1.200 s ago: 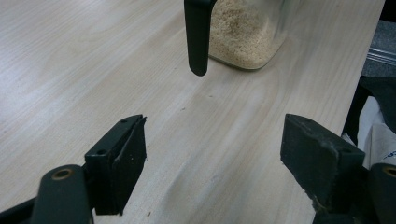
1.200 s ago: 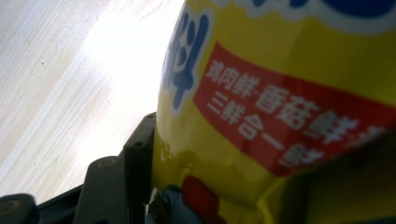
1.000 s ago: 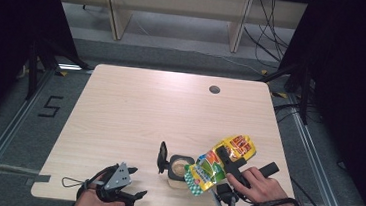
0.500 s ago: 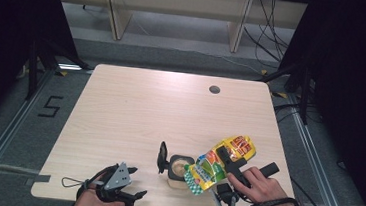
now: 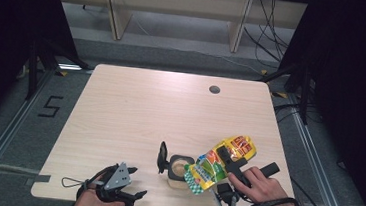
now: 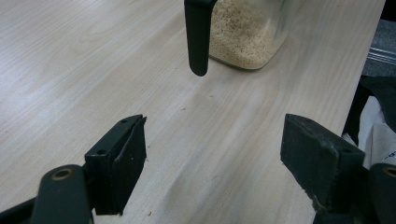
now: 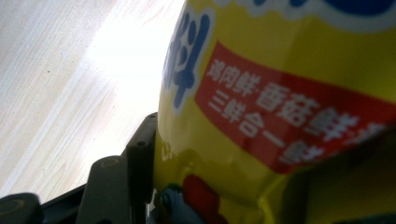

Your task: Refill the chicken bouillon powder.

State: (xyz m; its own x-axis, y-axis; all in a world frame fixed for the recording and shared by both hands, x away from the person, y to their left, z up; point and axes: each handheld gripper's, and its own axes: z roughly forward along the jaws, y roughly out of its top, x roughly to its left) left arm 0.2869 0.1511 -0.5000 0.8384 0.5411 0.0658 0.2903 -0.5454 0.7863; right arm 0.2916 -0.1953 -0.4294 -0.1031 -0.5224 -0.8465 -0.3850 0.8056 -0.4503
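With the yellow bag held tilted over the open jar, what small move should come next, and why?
Probably tilt the yellow bag a little further. The right gripper holds it slanted, its lower end over the open jar, which is already partly filled with beige granules. The left gripper rests open nearby.

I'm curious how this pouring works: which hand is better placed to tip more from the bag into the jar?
Right: the right gripper already clamps the yellow bag above the jar; the left gripper is open.
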